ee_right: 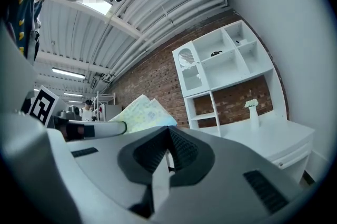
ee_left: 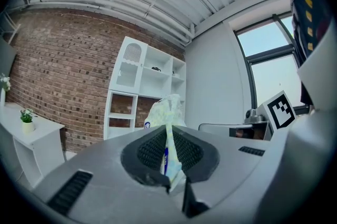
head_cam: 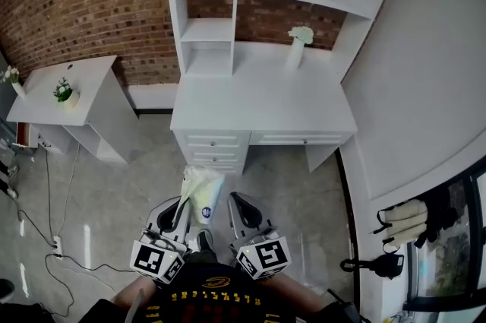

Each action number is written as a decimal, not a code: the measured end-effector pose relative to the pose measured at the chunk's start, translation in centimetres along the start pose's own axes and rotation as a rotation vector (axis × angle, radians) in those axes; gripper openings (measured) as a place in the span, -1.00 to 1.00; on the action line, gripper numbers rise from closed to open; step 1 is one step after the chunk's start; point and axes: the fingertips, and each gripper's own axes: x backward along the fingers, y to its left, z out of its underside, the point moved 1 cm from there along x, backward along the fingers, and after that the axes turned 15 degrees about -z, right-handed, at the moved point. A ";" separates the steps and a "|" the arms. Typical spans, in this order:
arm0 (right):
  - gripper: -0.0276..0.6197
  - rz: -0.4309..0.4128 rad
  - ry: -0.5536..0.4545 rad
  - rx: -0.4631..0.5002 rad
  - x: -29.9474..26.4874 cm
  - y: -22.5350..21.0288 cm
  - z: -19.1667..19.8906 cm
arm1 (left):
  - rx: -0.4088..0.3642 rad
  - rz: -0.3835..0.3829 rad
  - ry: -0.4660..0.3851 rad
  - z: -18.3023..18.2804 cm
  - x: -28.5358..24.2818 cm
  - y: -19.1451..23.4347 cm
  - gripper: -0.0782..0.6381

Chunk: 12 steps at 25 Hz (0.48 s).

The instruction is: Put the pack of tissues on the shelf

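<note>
The pack of tissues point(head_cam: 203, 194), pale green and white with a blue mark, hangs pinched by its edge in my left gripper point(head_cam: 184, 206), which is shut on it. In the left gripper view the pack point(ee_left: 167, 117) stands up between the closed pads point(ee_left: 155, 152). My right gripper point(head_cam: 240, 201) is beside it, shut with nothing in it; its view shows the pack point(ee_right: 139, 112) off to the left. The white shelf unit point(head_cam: 208, 34) stands on the desk point(head_cam: 258, 107) ahead, well apart from both grippers over the floor.
A white vase with flowers point(head_cam: 297, 46) stands on the desk by the shelf. A white side table point(head_cam: 76, 90) with a small plant point(head_cam: 63, 92) is at the left. Cables point(head_cam: 47, 238) lie on the floor at the left. A wall and a window run along the right.
</note>
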 end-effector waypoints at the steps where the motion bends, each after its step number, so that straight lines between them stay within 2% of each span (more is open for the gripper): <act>1: -0.92 0.005 0.002 -0.003 -0.9 -0.4 0.1 | 0.001 0.005 0.001 -0.1 -0.8 0.7 -0.75; 12: -0.92 0.071 0.033 -0.032 -10.2 -3.9 1.6 | 0.040 0.064 0.052 0.9 -8.4 8.4 -0.75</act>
